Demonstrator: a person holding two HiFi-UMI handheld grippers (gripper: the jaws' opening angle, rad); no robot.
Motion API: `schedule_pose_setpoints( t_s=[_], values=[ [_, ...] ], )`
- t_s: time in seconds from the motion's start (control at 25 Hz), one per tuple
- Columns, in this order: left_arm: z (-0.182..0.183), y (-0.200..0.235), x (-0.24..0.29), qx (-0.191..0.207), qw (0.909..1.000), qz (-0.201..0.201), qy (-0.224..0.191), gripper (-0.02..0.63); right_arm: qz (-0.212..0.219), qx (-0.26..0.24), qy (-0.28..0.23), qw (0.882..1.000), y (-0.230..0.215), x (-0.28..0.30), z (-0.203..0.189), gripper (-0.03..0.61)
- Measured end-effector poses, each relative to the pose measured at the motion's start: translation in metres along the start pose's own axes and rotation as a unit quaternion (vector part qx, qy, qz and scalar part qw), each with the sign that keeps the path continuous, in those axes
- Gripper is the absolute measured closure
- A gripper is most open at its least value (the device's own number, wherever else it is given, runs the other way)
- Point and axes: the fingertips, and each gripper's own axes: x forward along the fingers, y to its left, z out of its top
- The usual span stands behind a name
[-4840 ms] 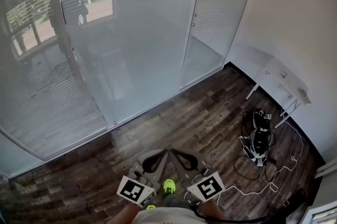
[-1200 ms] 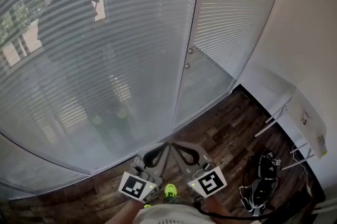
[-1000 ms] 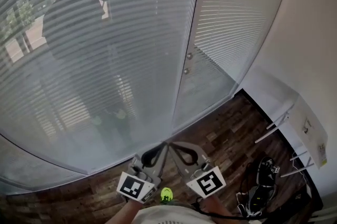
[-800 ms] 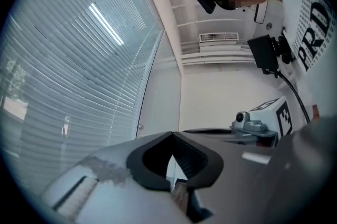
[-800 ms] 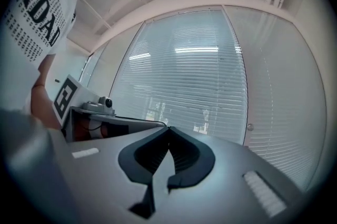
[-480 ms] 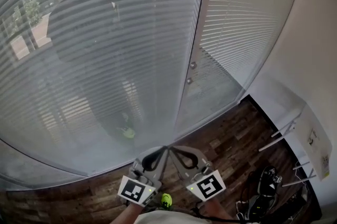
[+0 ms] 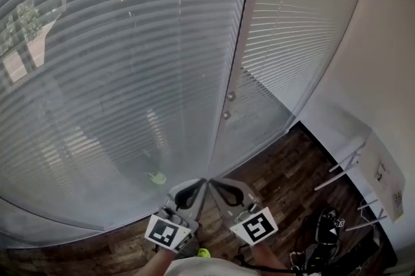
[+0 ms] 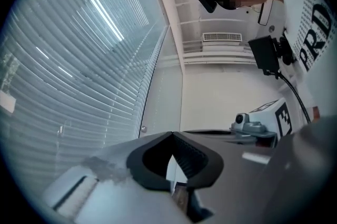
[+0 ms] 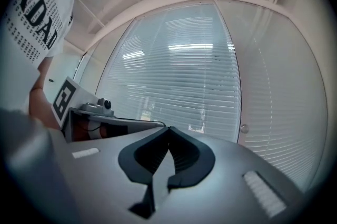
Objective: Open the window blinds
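Note:
White slatted blinds [image 7: 117, 61] sit behind tall glass panels and fill most of the head view; a second panel of blinds [image 7: 292, 22] lies right of a pale vertical frame [image 7: 233, 67] that carries two small round knobs [image 7: 230, 96]. The blinds [image 9: 179, 81] also fill the right gripper view, and the blinds [image 8: 68, 60] cover the left half of the left gripper view. My left gripper [image 7: 202, 182] and right gripper [image 7: 211, 182] are held side by side low in the head view, tips almost touching, both shut and empty, a short way before the glass.
Dark wood floor [image 7: 272, 171] runs along the foot of the glass. A white folding stand [image 7: 363, 164] leans at the right wall, with a black bag and white cables [image 7: 324, 229] on the floor beside it. My green shoe tip [image 7: 203, 253] shows between the marker cubes.
I have stepped closer to the glass: the blinds fill more of the view and the floor strip has shrunk. Both grippers stayed side by side and shut.

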Motion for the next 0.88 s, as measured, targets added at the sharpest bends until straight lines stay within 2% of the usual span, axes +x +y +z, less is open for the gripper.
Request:
schedule_pose_setpoints(
  t_s=[0.16, 0.36, 0.64, 0.8, 0.88],
  values=[
    [0.012, 0.003, -0.008, 0.001, 0.9999, 0.007, -0.011, 0.621, 0.001, -0.008, -0.01, 1.0, 0.01, 0.002, 0.009, 0.571],
    [0.016, 0.024, 0.007, 0.007, 0.9999, -0.005, -0.007, 0.621, -0.005, -0.016, -0.006, 1.0, -0.007, 0.024, 0.01, 0.571],
    [0.018, 0.057, 0.038, -0.021, 0.9989, -0.023, -0.034, 0.621, -0.023, -0.029, 0.001, 0.999, -0.037, 0.057, -0.003, 0.571],
    [0.013, 0.071, 0.044, -0.01, 0.9989, -0.039, -0.023, 0.621, -0.033, -0.035, 0.012, 0.999, -0.046, 0.069, -0.006, 0.571],
    [0.017, 0.076, 0.048, -0.016, 0.9983, -0.044, -0.035, 0.621, -0.036, -0.046, 0.022, 0.998, -0.05, 0.076, -0.01, 0.571]
  ],
)
